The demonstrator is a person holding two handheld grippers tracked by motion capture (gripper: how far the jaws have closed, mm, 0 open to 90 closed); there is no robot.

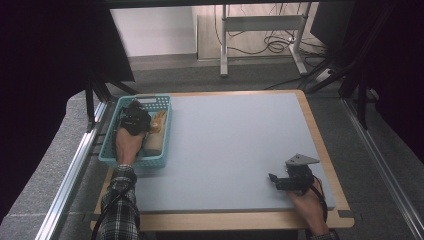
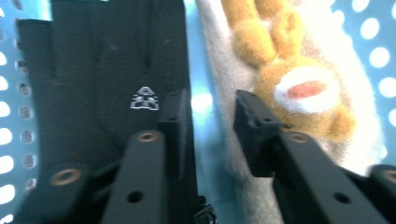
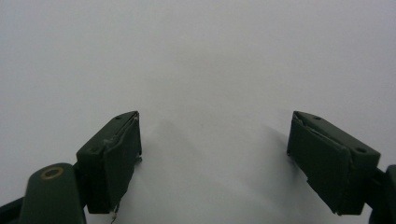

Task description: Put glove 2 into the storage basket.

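Observation:
A teal perforated basket [image 1: 164,103] stands at the table's left edge. My left gripper [image 1: 134,113] reaches down into it. In the left gripper view its jaws [image 2: 212,116] stand a little apart with nothing between them, over the basket floor [image 2: 14,116]. A black glove-like item [image 2: 102,70] lies under the left jaw. An orange plush toy [image 2: 299,88] on a beige cloth [image 2: 224,60] lies by the right jaw. From above, the plush toy [image 1: 158,121] shows beside the gripper. My right gripper [image 1: 274,181] rests open at the front right, its jaws [image 3: 215,149] wide apart over bare mat.
A grey mat [image 1: 235,145] covers the wooden table [image 1: 320,145]. Metal rails [image 1: 75,165] run along both sides of the table. A desk frame with cables [image 1: 265,35] stands on the floor beyond the far edge.

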